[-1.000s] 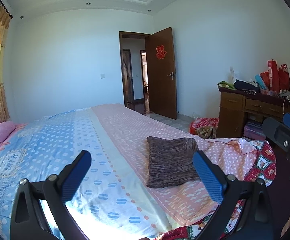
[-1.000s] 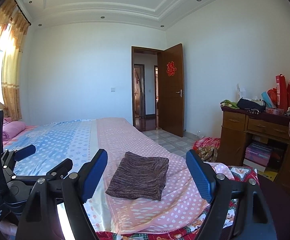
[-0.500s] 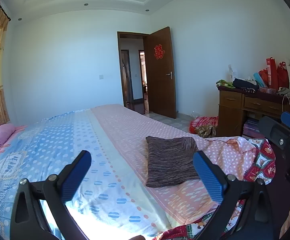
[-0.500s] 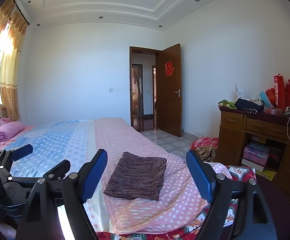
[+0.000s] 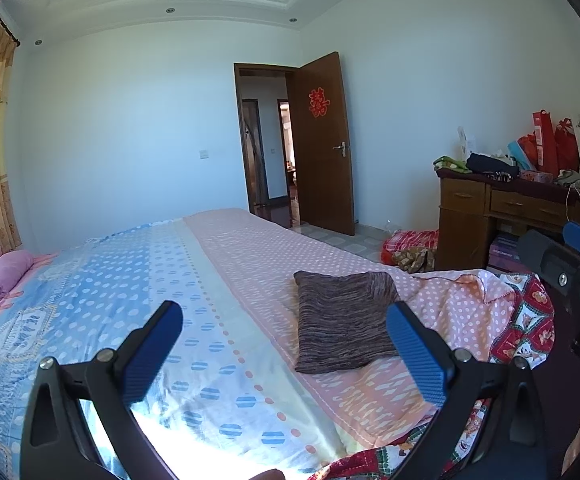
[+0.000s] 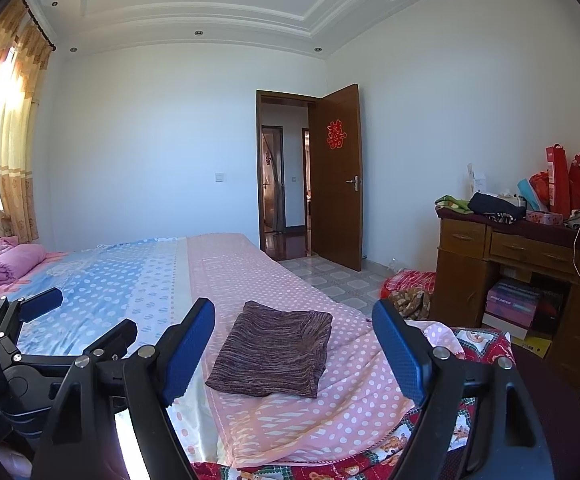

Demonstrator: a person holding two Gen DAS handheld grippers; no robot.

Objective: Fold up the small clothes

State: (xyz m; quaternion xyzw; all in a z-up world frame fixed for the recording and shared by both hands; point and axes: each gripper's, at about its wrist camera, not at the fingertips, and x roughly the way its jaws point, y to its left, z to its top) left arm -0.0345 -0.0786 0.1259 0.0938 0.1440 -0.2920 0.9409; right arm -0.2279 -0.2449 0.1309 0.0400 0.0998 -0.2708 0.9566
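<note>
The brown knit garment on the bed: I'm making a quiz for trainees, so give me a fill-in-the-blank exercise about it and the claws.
1. The brown knit garment lies already ____ on the bed.
2. It rests on the ____ dotted part of the bedspread.
3. The right claw stands ____, holding nothing.
4. The left claw stands ____, holding nothing.

Missing words: folded; pink; open; open
</note>
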